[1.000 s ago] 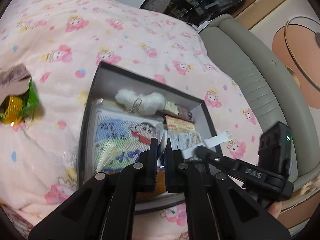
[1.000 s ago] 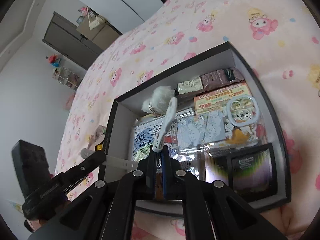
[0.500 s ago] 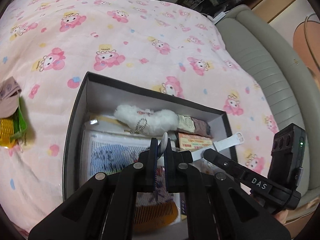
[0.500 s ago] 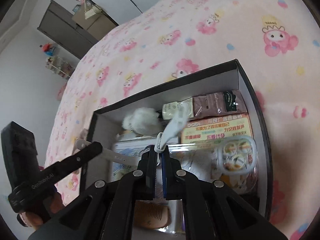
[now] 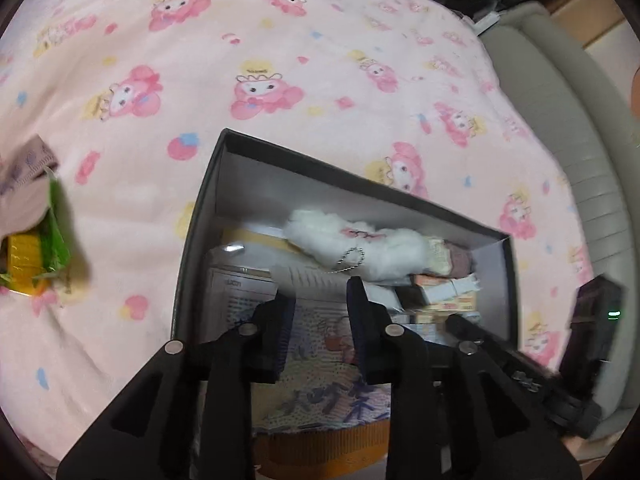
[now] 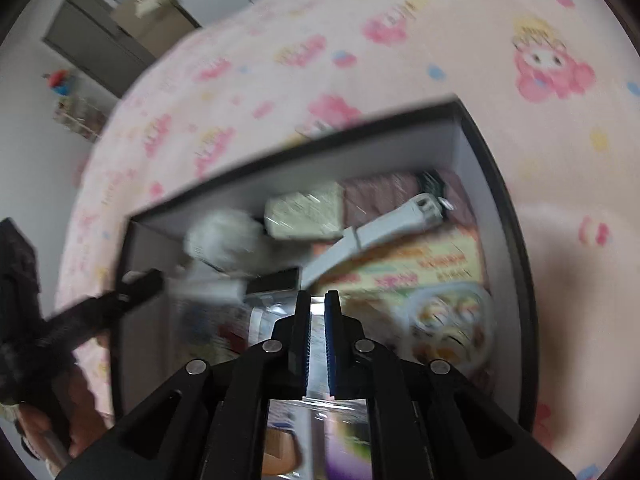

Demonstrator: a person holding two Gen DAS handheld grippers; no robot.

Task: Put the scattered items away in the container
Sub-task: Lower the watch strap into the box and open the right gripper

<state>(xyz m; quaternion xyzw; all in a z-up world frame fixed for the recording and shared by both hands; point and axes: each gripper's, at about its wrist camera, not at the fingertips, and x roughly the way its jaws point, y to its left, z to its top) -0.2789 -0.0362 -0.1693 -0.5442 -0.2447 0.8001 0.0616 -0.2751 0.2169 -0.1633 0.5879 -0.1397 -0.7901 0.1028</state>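
Observation:
A black box [image 5: 208, 184] lies on the pink bed and holds several items, among them a white plush toy [image 5: 360, 240]. The box [image 6: 496, 184] also shows in the right wrist view. My left gripper [image 5: 318, 300] is open and empty above the box. My right gripper [image 6: 318, 304] has its jaws a small gap apart with nothing between them. A white watch strap [image 6: 384, 232] lies loose in the box across the packets, just beyond the right gripper.
A green and yellow snack packet [image 5: 36, 248] and a folded cloth [image 5: 20, 188] lie on the pink blanket [image 5: 280, 60] left of the box. A grey padded bed edge [image 5: 568, 140] runs along the right. A wardrobe [image 6: 108, 40] stands far back.
Both grippers have let go of the white watch strap they held between them; it now lies in the box. The left gripper has opened wide, the right only slightly.

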